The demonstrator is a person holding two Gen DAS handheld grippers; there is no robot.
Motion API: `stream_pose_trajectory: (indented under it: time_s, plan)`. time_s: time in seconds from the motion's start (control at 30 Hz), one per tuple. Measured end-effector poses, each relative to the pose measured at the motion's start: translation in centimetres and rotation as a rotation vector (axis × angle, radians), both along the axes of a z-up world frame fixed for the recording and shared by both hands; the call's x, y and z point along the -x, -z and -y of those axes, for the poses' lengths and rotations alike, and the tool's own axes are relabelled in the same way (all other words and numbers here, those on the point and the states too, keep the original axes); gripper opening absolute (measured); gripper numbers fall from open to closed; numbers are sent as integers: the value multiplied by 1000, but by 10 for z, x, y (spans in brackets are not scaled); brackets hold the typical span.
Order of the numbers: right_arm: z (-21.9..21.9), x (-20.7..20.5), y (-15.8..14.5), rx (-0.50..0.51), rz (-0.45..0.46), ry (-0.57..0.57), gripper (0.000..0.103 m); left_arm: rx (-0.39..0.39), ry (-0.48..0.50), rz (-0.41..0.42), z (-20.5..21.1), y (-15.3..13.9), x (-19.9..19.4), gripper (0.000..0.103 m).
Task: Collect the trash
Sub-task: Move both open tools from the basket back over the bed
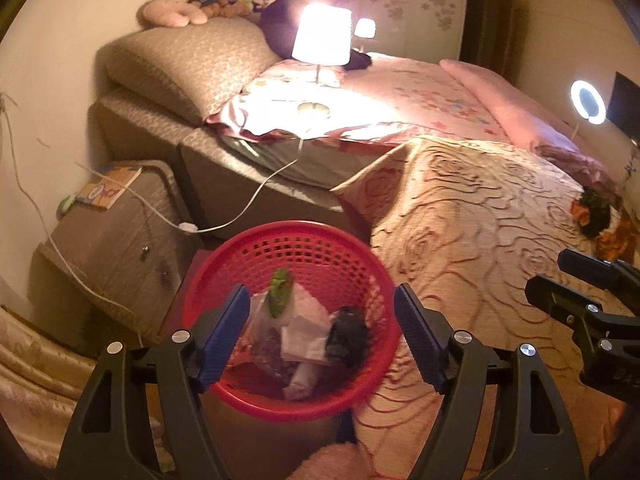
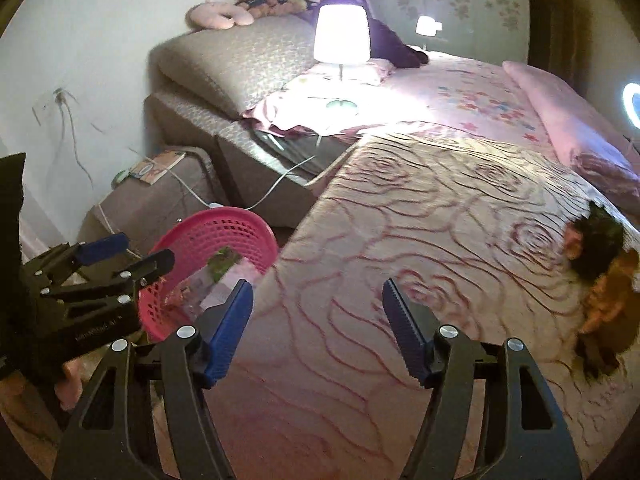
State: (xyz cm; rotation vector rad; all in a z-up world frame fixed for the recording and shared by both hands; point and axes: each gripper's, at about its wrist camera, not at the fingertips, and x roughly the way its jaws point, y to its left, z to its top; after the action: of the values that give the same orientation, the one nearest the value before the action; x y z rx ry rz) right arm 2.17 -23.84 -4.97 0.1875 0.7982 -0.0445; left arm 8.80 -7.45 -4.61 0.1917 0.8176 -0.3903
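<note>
A red mesh basket [image 1: 352, 256] stands on the floor beside the bed, holding crumpled white paper [image 1: 304, 328], a green wrapper [image 1: 282, 292] and a dark lump [image 1: 348, 336]. My left gripper [image 1: 322, 334] is open and empty right above the basket. The basket also shows in the right wrist view [image 2: 224, 228], with the left gripper [image 2: 132, 252] beside it. My right gripper [image 2: 318, 328] is open and empty over the rose-patterned bedspread [image 2: 440, 240]. A dark and orange pile [image 2: 600, 272] lies at the bed's right edge; it also shows in the left wrist view [image 1: 596, 216].
A lit lamp [image 1: 322, 36] stands on the bed near a large pillow [image 1: 188, 64]. A nightstand [image 1: 116, 232] with a book [image 1: 110, 188] and a white cable [image 1: 256, 196] sits left of the basket. A ring light [image 1: 588, 102] glows at right.
</note>
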Motion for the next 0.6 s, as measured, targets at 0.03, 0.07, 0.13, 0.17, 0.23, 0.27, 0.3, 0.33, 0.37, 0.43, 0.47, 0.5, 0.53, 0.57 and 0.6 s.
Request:
stream_pose_trajectory:
  time_s: [0.03, 0.07, 0.13, 0.17, 0.23, 0.27, 0.3, 0.33, 0.37, 0.43, 0.47, 0.5, 0.53, 0.57, 0.6]
  plan:
    - [3, 4, 0, 1, 1, 8, 67, -1, 8, 4, 3, -1, 3, 72]
    - [9, 11, -1, 1, 4, 21, 68, -4, 19, 12, 7, -4, 7, 72]
    - [19, 24, -2, -8, 14, 49, 69, -4, 30, 17, 13, -7, 10, 73]
    - [26, 32, -3, -15, 17, 65, 69, -3, 37, 18, 17, -9, 13, 73]
    - [36, 43, -5, -14, 19, 88, 69, -1, 47, 22, 22, -12, 18, 74]
    - [43, 51, -6, -7, 23, 103, 69, 0, 54, 25, 24, -14, 21, 74]
    - [49, 58, -7, 2, 26, 118, 70, 1, 61, 28, 28, -15, 24, 74]
    - [54, 63, -8, 8, 27, 128, 70, 1, 67, 30, 30, -16, 26, 74]
    - [61, 71, -9, 19, 30, 146, 70, 3, 73, 30, 34, -17, 28, 74]
    - [73, 84, -10, 37, 33, 174, 70, 5, 87, 28, 40, -17, 32, 75]
    - [81, 92, -10, 46, 34, 195, 70, 4, 97, 25, 45, -17, 35, 75]
    - [89, 99, -10, 51, 35, 215, 70, 2, 102, 24, 48, -16, 37, 75]
    - [95, 104, -9, 53, 34, 229, 70, -2, 110, 23, 53, -15, 39, 75]
    - [105, 111, -8, 57, 33, 253, 70, -6, 118, 22, 57, -14, 41, 75]
    - [113, 117, -7, 62, 30, 272, 70, -8, 124, 20, 60, -13, 42, 75]
